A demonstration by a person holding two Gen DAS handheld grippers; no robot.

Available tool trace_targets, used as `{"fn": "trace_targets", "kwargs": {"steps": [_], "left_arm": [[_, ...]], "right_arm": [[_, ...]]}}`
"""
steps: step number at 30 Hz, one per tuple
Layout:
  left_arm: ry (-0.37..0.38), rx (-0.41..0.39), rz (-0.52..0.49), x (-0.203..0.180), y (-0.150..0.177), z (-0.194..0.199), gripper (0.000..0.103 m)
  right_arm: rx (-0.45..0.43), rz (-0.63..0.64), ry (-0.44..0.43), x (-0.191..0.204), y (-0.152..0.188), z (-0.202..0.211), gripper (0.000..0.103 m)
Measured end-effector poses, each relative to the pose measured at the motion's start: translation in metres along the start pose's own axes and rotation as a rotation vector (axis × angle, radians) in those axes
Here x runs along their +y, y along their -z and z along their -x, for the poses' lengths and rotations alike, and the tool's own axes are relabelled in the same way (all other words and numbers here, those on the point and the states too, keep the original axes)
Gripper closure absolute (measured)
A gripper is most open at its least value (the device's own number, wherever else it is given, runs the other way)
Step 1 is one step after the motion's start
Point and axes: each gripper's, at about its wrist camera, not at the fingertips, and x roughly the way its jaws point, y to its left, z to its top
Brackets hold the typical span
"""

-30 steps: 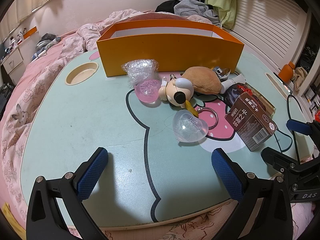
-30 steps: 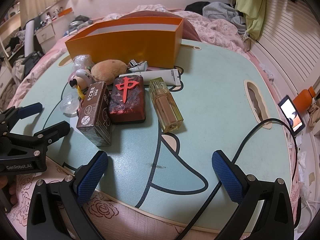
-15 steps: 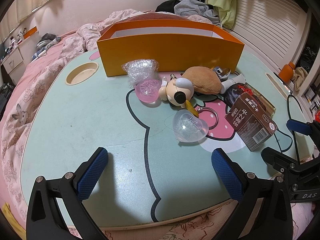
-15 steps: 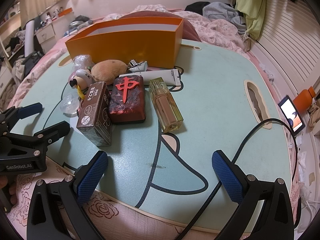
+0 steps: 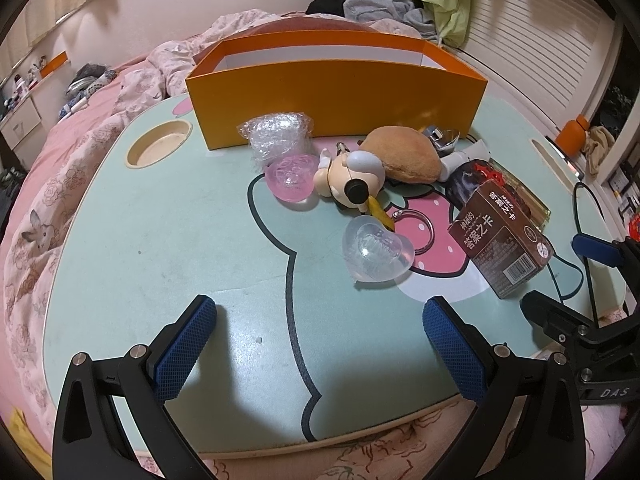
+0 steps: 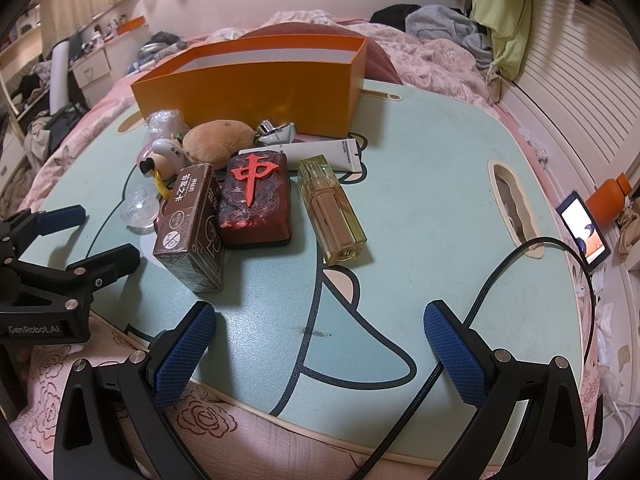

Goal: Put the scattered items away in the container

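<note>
1. The left gripper (image 5: 318, 332) is spread wide with nothing between its blue ribbed pads; it hovers at the near edge of the mint-green lap table (image 5: 160, 248).
2. The right gripper (image 6: 320, 340) is equally wide apart and empty, with a black cable (image 6: 520, 280) running past its right finger.
3. The orange box (image 5: 336, 100), an open-topped card container with white inner walls, stands far ahead of both grippers.
4. Ahead of the left gripper lie a clear heart-shaped case (image 5: 376, 252), a pink round case (image 5: 290, 178), a bubble-wrap wad (image 5: 276, 136) and a big-headed figurine (image 5: 352, 180).
5. Ahead of the right gripper lie a brown card box (image 6: 192, 228), a red mahjong-tile block (image 6: 256, 196) and a yellowish perfume bottle (image 6: 332, 212).
</note>
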Motion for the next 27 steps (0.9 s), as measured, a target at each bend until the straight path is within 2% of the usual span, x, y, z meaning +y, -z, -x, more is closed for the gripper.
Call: {"fn": "trace_targets", "kwargs": {"steps": [3, 6, 7, 8, 10, 12, 16, 17, 22, 27], "left_arm": [[0.010, -0.024, 0.002, 0.001, 0.002, 0.005, 0.001], [0.059, -0.112, 0.040, 0.010, 0.001, 0.026, 0.001], [0.057, -0.145, 0.049, 0.013, 0.000, 0.034, 0.007], [0.053, -0.182, 0.050, 0.016, 0.000, 0.043, 0.021], [0.053, -0.212, 0.041, 0.019, -0.002, 0.051, 0.039], [0.082, -0.201, 0.041, 0.023, -0.004, 0.050, 0.041], [0.132, -0.163, 0.042, 0.025, -0.005, 0.037, 0.071], [0.142, -0.154, 0.041, 0.024, -0.006, 0.033, 0.073], [0.242, -0.128, 0.041, 0.009, -0.014, 0.025, 0.073], [0.170, -0.127, -0.029, -0.013, -0.026, 0.016, 0.073]], "right_arm": [[0.000, 0.000, -0.001, 0.000, 0.000, 0.000, 0.000], [-0.001, 0.000, 0.000, 0.000, 0.000, 0.000, 0.000], [-0.002, 0.000, -0.001, 0.000, 0.000, 0.000, 0.000], [-0.003, 0.000, -0.002, 0.000, 0.000, 0.000, 0.000], [-0.004, 0.001, -0.001, 0.000, 0.000, 0.000, 0.000], [-0.004, 0.001, -0.001, 0.000, 0.000, 0.000, 0.000], [-0.005, 0.001, -0.002, 0.000, 0.000, 0.000, 0.000], [-0.005, 0.001, -0.002, 0.000, 0.001, 0.000, 0.000], [-0.005, 0.001, -0.003, 0.000, 0.001, 0.001, 0.000], [-0.006, 0.001, -0.004, -0.001, 0.001, 0.001, 0.000]]}}
